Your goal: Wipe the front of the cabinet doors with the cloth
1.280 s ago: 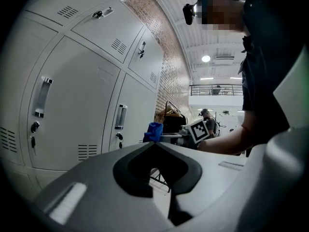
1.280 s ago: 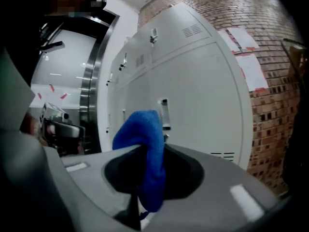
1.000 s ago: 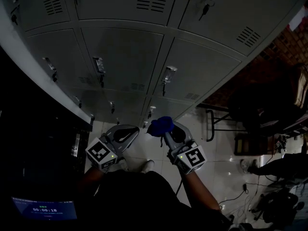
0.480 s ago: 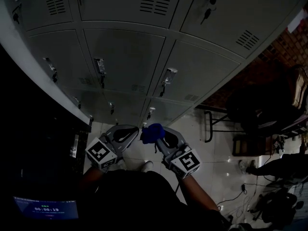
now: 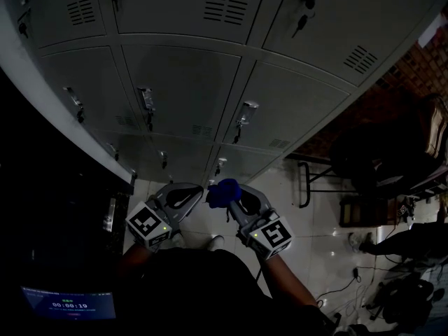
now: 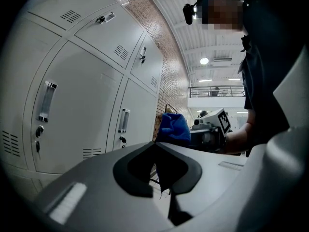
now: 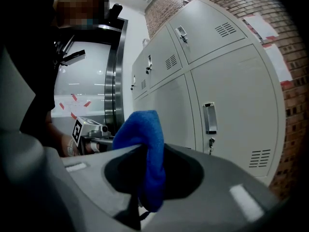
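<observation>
Grey metal locker doors (image 5: pixel 189 82) fill the upper part of the head view, each with a handle and a vent. A blue cloth (image 5: pixel 221 189) is bunched in my right gripper (image 5: pixel 229 196), which is shut on it low in front of the bottom row of doors and not touching them. In the right gripper view the cloth (image 7: pixel 145 129) sticks up between the jaws of the right gripper (image 7: pixel 145 151), with the doors (image 7: pixel 227 110) to the right. My left gripper (image 5: pixel 199 186) is shut and empty, its tips close to the cloth. From the left gripper (image 6: pixel 155 143) the cloth (image 6: pixel 175 127) shows just ahead.
A dark chair frame (image 5: pixel 308 180) stands on the pale tiled floor to the right of the lockers, with dark furniture (image 5: pixel 378 159) and a brick wall (image 5: pixel 427 61) beyond. Cables (image 5: pixel 343 285) lie on the floor lower right. A small screen (image 5: pixel 66 303) glows lower left.
My right gripper has carried the cloth a little to the left, closer to the left gripper's tips. The left gripper has barely moved.
</observation>
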